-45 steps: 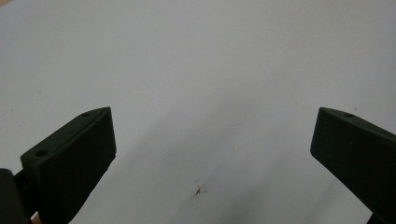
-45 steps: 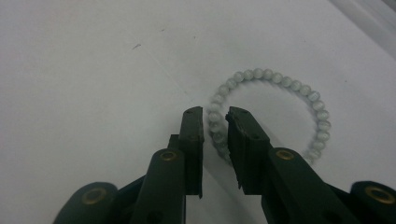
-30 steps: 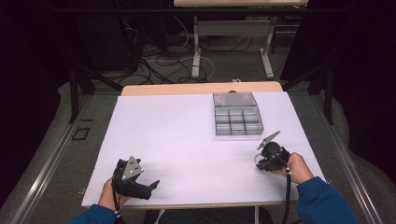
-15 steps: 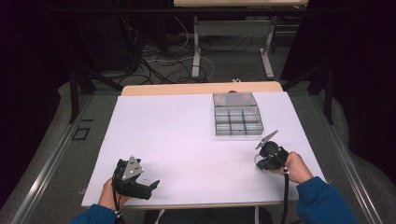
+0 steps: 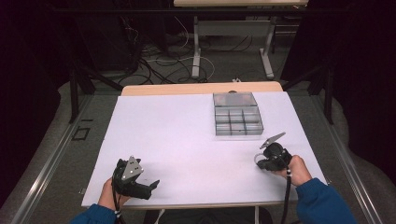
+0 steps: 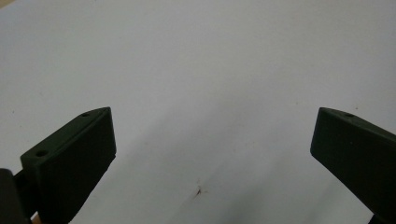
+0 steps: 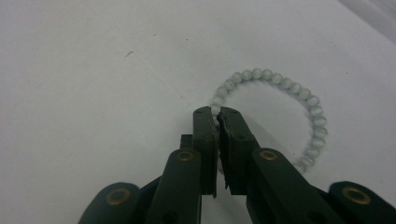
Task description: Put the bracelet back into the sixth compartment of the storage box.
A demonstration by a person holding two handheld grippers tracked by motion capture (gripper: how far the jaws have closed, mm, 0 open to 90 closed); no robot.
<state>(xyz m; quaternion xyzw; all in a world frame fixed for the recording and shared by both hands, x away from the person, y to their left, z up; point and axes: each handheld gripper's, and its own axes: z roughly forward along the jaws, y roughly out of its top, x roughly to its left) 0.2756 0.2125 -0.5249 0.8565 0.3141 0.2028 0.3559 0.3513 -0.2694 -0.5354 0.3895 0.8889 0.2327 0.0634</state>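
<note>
The left claw (image 5: pixel 152 185) sits at the near left of the white table (image 5: pixel 187 135), held by a hand (image 5: pixel 108 196) in a blue sleeve. In the left gripper view its two black jaws stand wide apart with nothing between them. Just ahead of them, on the bare white top, is a tiny dark mark (image 6: pixel 199 190).

The right claw (image 7: pixel 217 114) is at the near right of the table, held by the other hand (image 5: pixel 296 169). A black cable (image 5: pixel 286 198) hangs down from it toward the table's near edge. In the right gripper view its jaws are pressed together on a bracelet (image 7: pixel 280 114) of pale round beads. The jaws pinch the ring at its near left side. The rest of the ring lies out ahead and to the right of the jaw tips, over the white top. I cannot tell if it rests flat or is lifted a bit.

Farther off, past the right claw and a little to its left, a clear box (image 5: pixel 237 114) stands on the table. It has small square parts inside. It is well apart from both claws.

Beyond the table are dark floor, cables (image 5: pixel 159 60) and the legs of another desk (image 5: pixel 196 44).
</note>
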